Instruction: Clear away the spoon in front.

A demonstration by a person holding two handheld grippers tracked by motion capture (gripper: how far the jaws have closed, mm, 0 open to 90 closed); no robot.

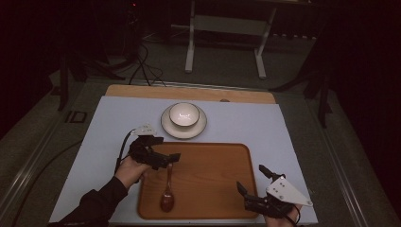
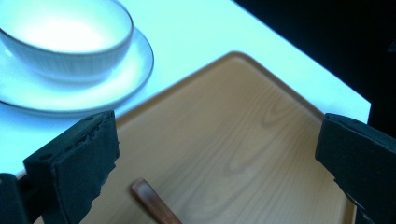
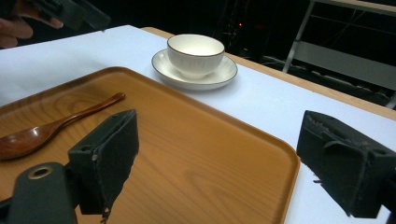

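A dark brown wooden spoon (image 1: 167, 191) lies on the left part of a rectangular light-wood tray (image 1: 217, 175), its bowl toward the person and its slim handle pointing away toward a white ribbed bowl (image 1: 184, 115) that sits on a white saucer (image 1: 165, 124) beyond the tray's far edge, all on a pale sheet covering the table (image 1: 265, 123). The left gripper (image 1: 166, 159) hovers over the tip of the spoon's handle with its jaws spread wide and nothing between them; in the left gripper view the handle end (image 2: 152, 201) sits low between the two black pads, nearer the left one. The right gripper (image 1: 249, 178) rests near the tray's near right corner, also wide apart and empty. The spoon looks light and stiff, with a glossy lacquered finish that may be slippery against foam pads; it lies flat, so the best hold is probably across the narrow handle a little back from its tip, where the jaws can close on both sides without scraping the tray. A grip too close to the end could let the heavier bowl end swing down. The ceramic bowl and saucer are fragile and best kept clear of. No brand, label or writing can be read on anything.
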